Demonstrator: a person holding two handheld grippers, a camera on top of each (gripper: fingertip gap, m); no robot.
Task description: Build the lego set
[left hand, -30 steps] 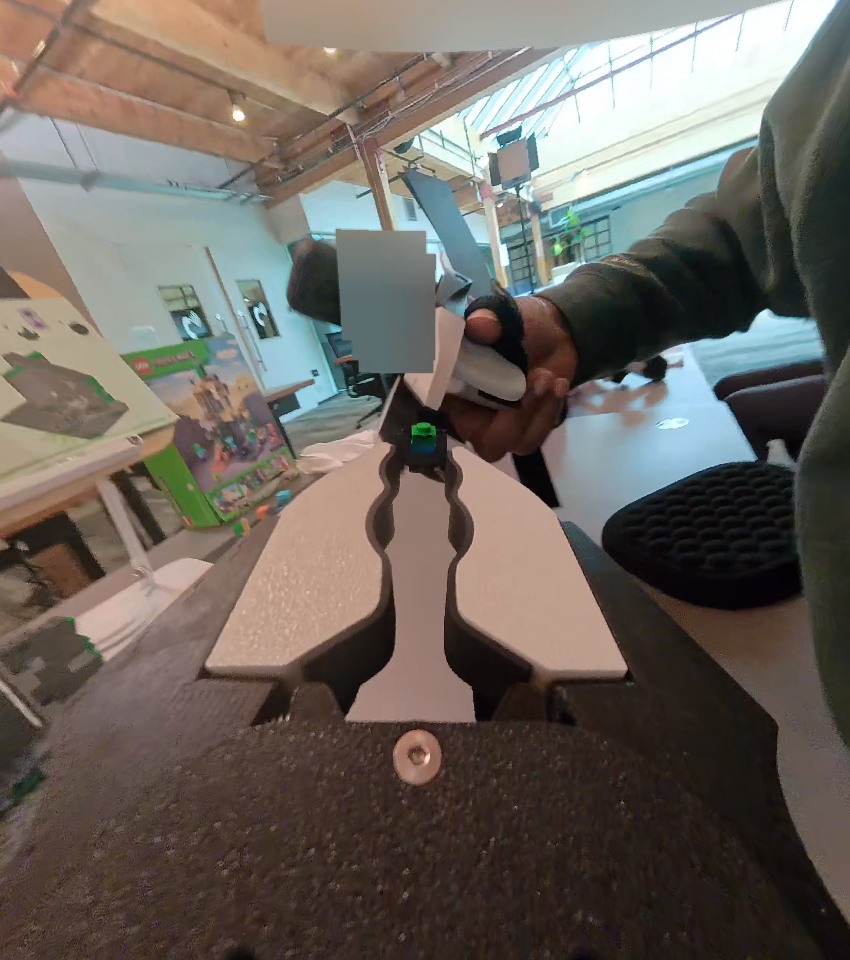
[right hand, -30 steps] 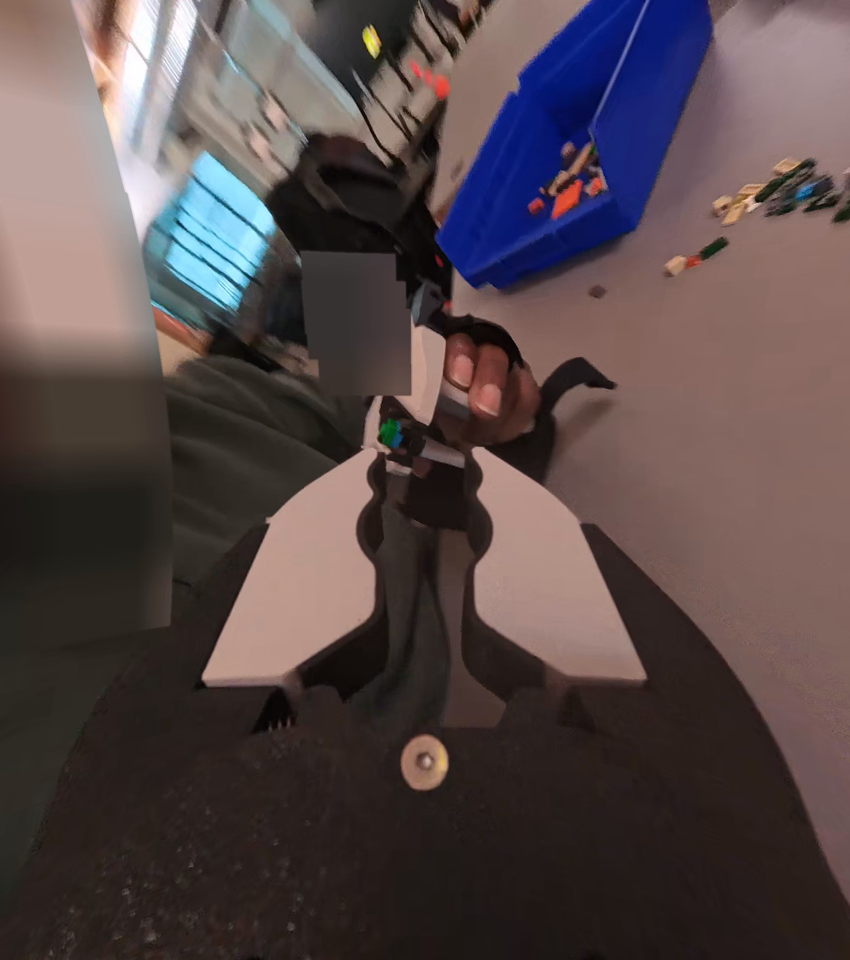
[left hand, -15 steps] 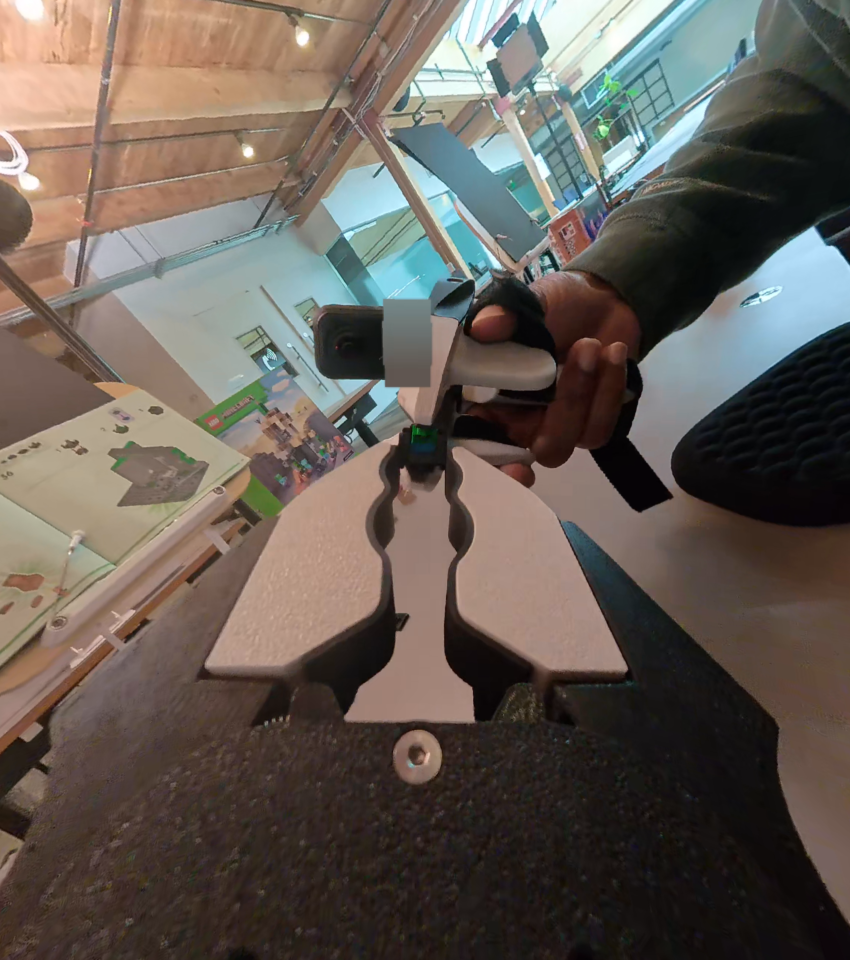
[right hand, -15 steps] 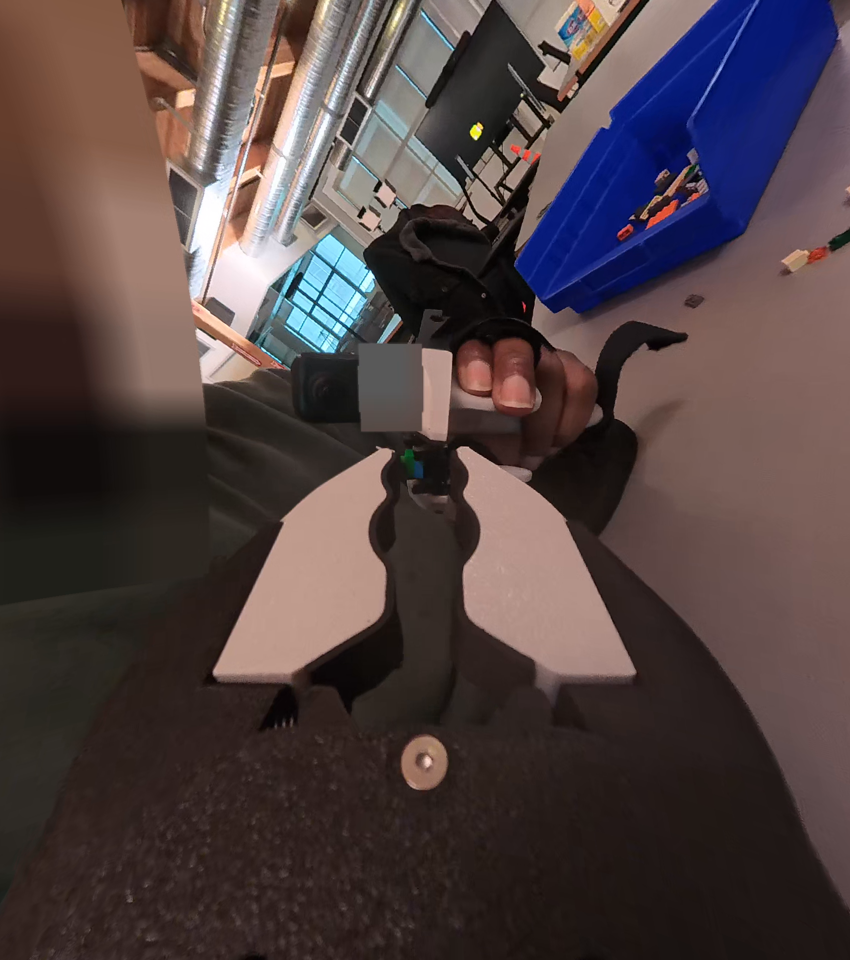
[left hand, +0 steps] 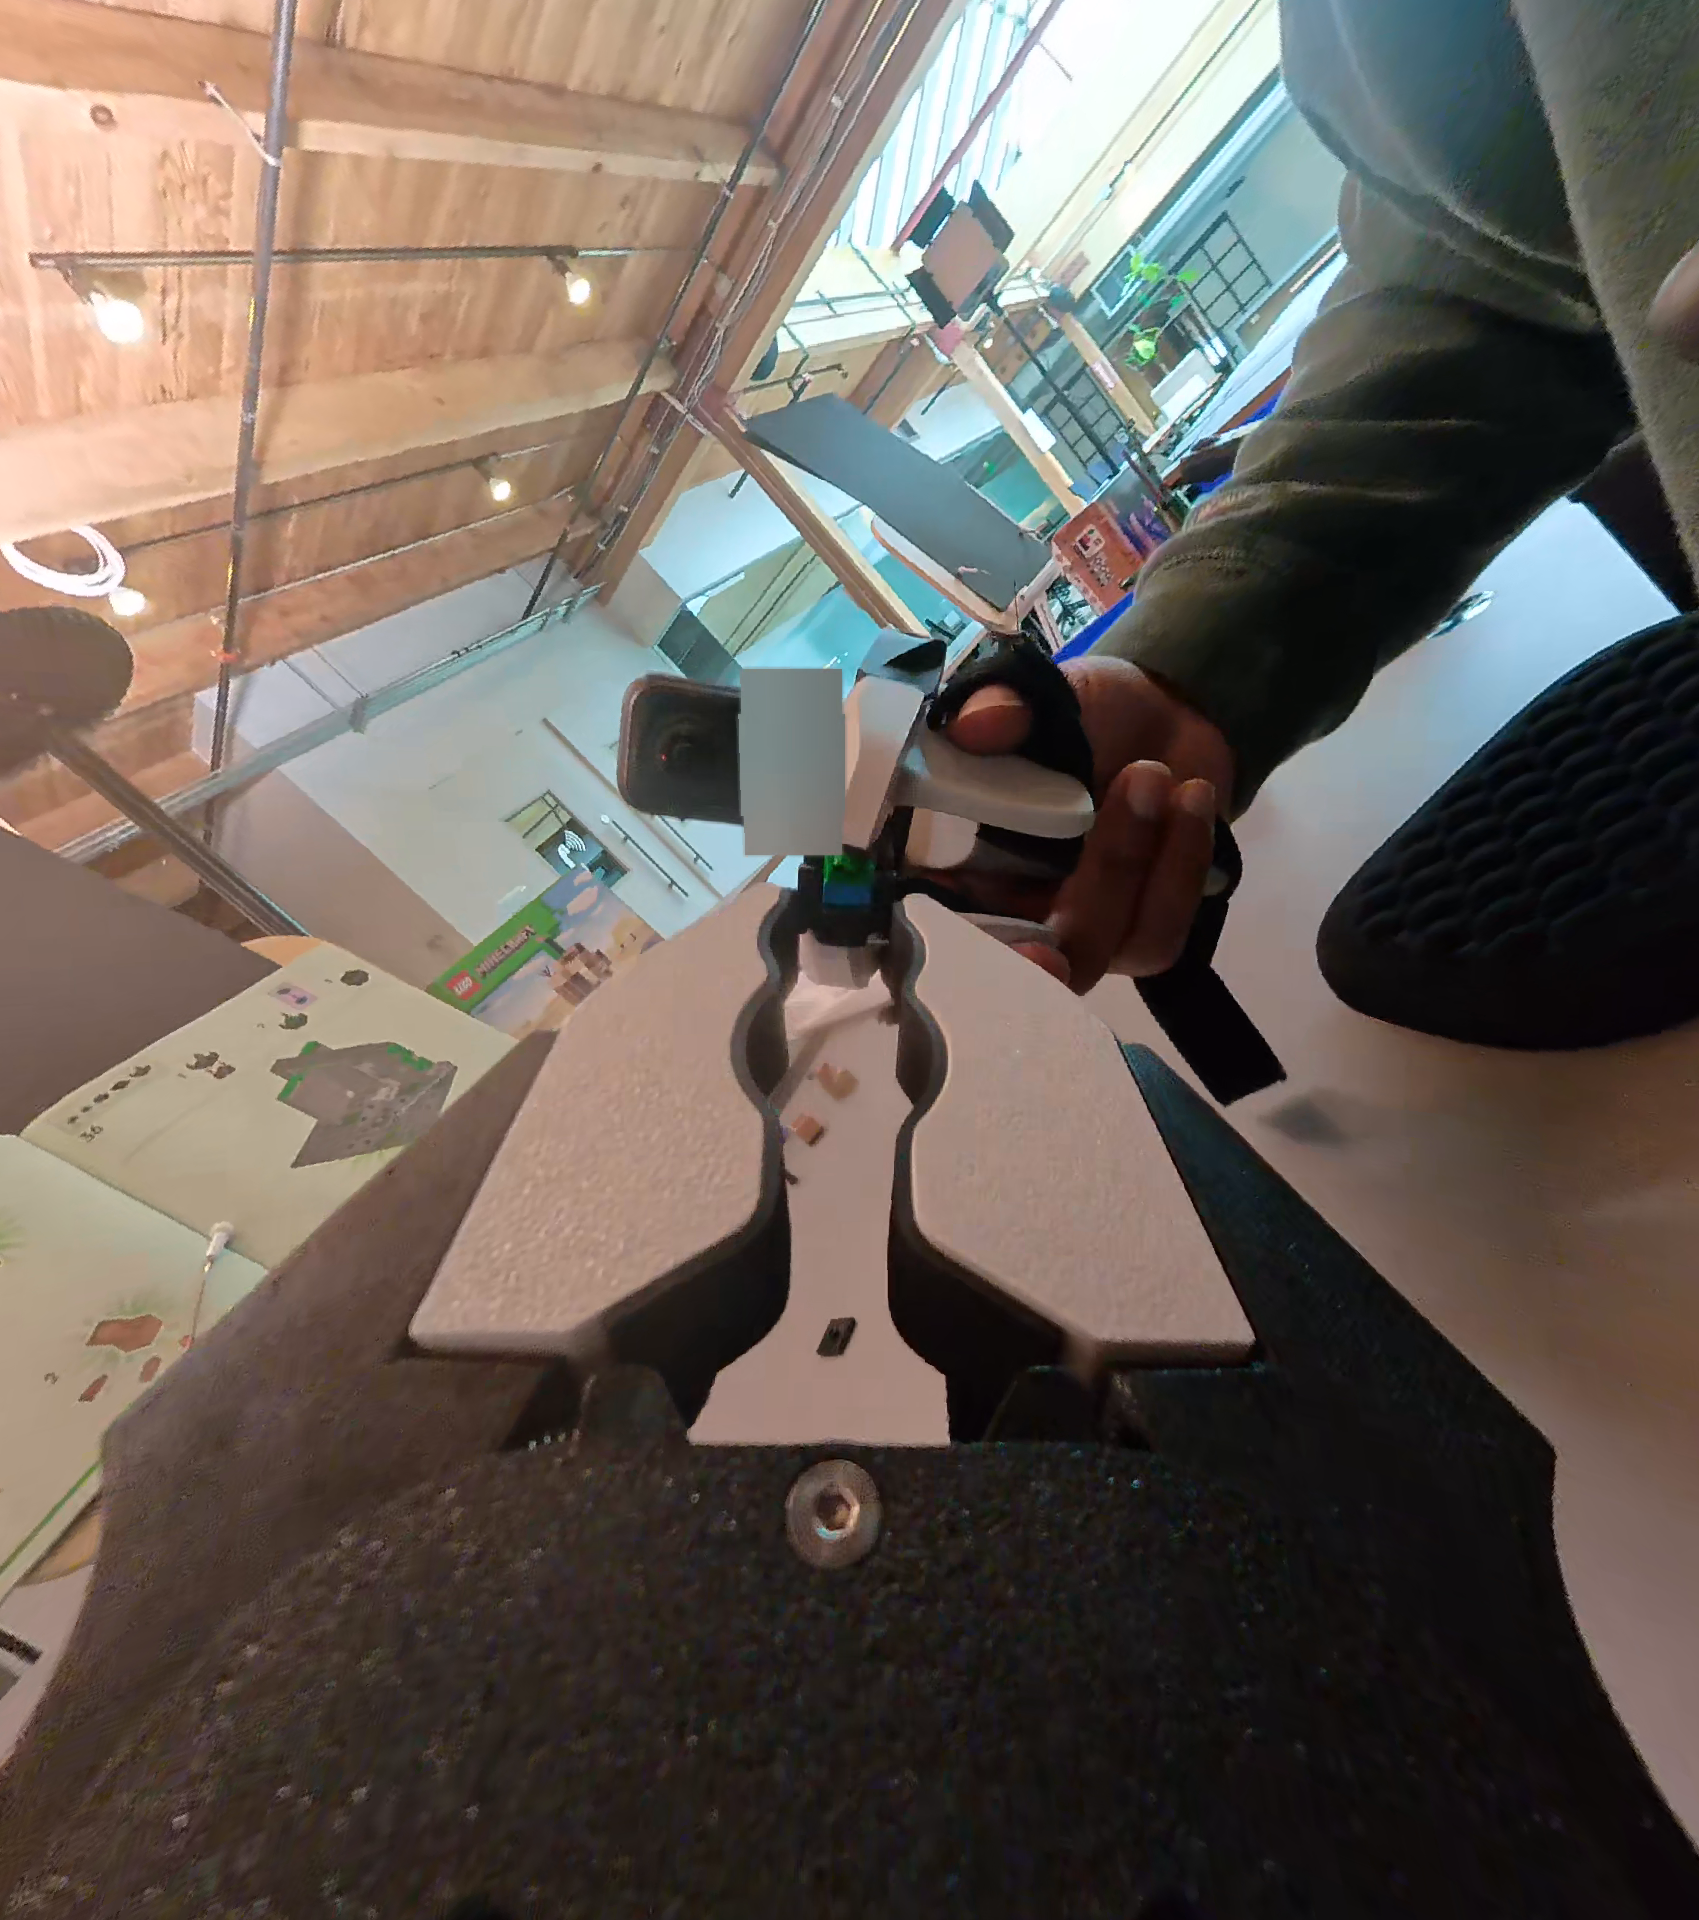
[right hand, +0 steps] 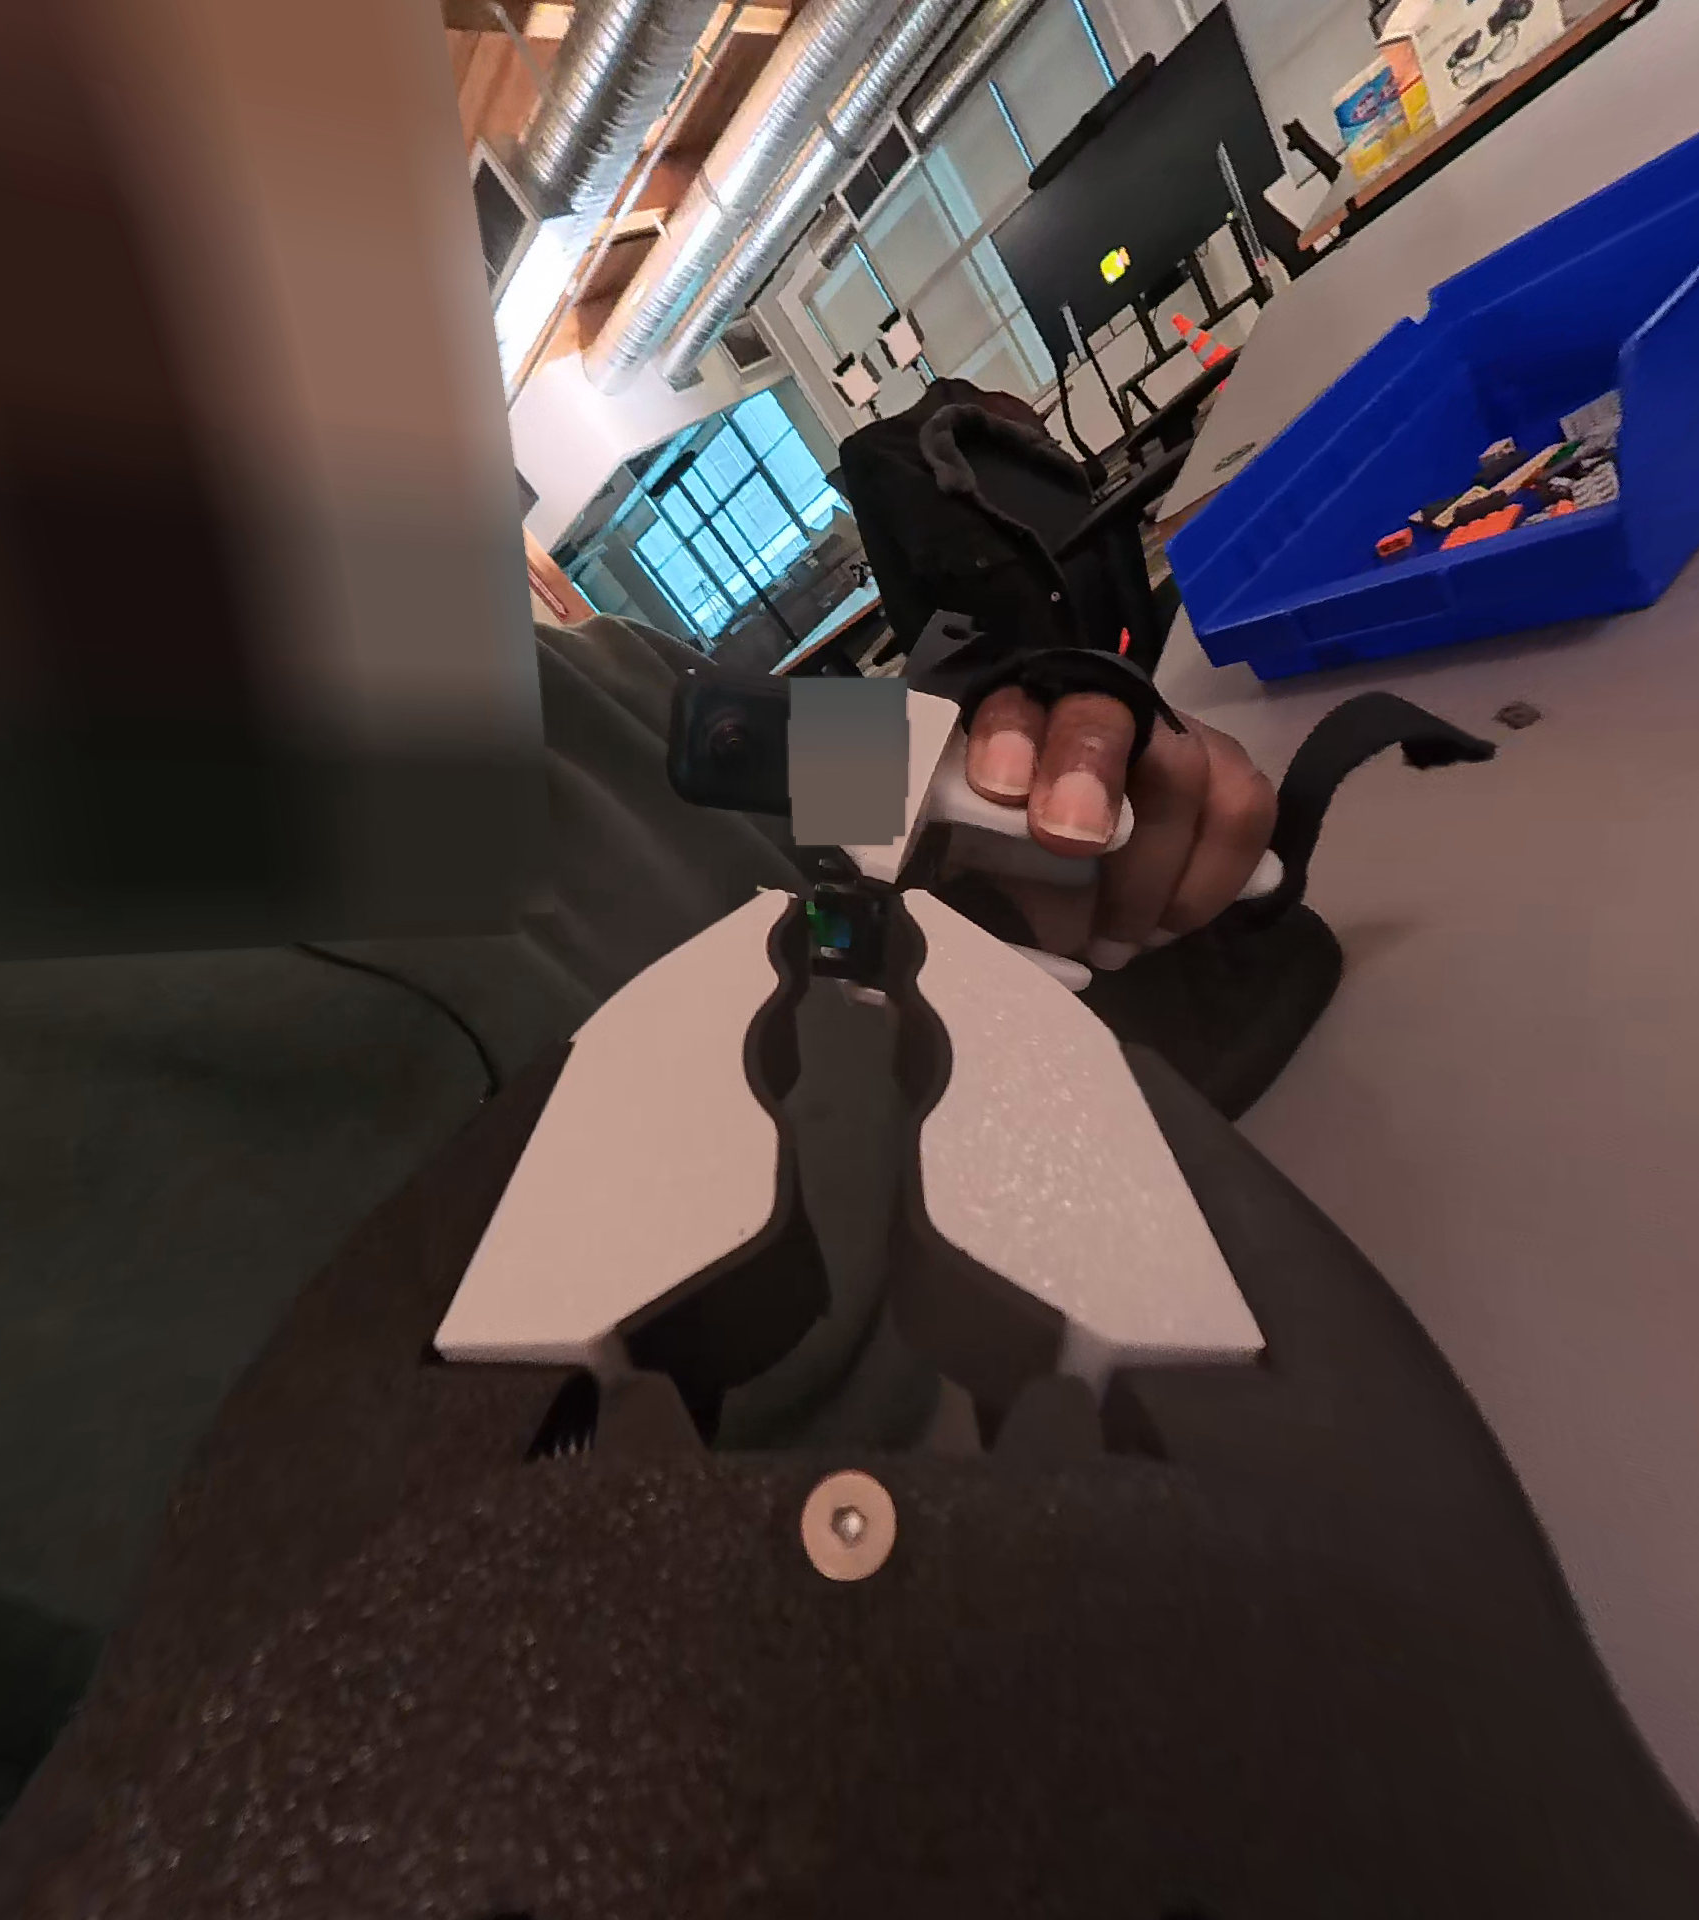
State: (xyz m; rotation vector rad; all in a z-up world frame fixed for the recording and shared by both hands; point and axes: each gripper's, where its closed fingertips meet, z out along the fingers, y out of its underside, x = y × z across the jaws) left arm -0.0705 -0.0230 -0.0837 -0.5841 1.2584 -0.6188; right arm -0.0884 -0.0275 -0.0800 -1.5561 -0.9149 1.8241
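Two grippers meet tip to tip over the grey table point(right hand: 1551, 1039): left gripper point(left hand: 840, 920) and right gripper point(right hand: 850, 935) both pinch one small green-and-blue lego stack point(left hand: 845, 883). Judging by this, a joining step; next needs a firm, aligned squeeze.

Wrist cameras facing each other at close range, both tilted upward, sharing the small brick cluster point(left hand: 845, 891) between them

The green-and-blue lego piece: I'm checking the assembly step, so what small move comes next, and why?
Probably a gentle squeeze together: the left gripper and right gripper meet tip to tip on the green-and-blue lego piece, held above the table, so pressing should seat it.
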